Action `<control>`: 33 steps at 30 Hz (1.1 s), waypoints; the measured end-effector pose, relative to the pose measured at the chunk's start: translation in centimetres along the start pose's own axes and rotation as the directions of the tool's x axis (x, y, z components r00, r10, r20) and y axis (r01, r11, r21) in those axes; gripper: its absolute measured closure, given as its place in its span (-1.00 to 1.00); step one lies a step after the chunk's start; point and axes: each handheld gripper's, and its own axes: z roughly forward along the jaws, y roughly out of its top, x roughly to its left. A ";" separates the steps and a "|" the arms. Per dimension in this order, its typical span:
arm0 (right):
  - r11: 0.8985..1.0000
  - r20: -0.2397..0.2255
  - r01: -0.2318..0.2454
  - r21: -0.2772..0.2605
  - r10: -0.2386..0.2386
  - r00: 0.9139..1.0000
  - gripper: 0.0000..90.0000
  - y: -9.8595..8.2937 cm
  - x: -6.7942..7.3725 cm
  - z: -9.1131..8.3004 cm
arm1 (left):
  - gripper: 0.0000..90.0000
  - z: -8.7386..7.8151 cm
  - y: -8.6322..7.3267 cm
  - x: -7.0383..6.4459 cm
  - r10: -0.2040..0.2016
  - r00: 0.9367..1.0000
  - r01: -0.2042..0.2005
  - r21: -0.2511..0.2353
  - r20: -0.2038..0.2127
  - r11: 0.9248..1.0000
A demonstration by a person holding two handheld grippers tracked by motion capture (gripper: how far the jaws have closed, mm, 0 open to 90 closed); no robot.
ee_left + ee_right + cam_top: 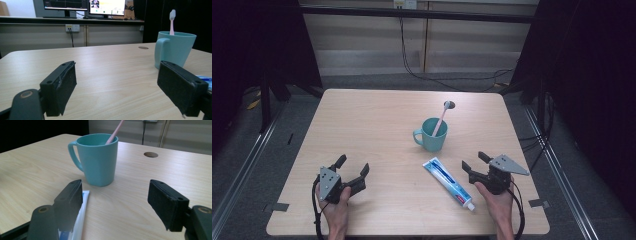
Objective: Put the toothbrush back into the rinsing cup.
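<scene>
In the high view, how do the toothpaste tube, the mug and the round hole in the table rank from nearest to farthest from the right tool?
From the right tool:
1. Toothpaste tube, lying just to its left.
2. Mug, farther up the table, toothbrush inside.
3. Round hole, beyond the mug.

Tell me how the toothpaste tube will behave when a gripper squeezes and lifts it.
The toothpaste tube lies flat, so it probably won't roll. Its body looks soft and would likely dent under the jaws. Its glossy skin may slip; the right gripper is nearest.

table (pixel 377 125): wooden, cable hole (pixel 449 104) | monitors (pixel 107 7) on rear counter
</scene>
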 end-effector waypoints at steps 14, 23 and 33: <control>0.975 -0.120 0.024 0.222 0.003 0.993 -0.16 2.4 1.2 1.8 | -0.65 -0.1 -0.1 -0.4 0.019 1.000 -0.019 -0.018 -0.012 1.000; 0.891 -0.209 0.101 0.442 -0.008 0.978 -0.16 3.4 1.9 3.7 | -0.65 -0.3 -0.2 -0.3 0.025 1.000 -0.025 -0.045 0.000 0.999; 0.791 -0.229 0.110 0.602 0.039 0.973 -0.21 3.6 2.2 5.8 | -0.65 -0.4 -0.2 -0.3 0.028 1.000 -0.028 -0.044 0.003 0.999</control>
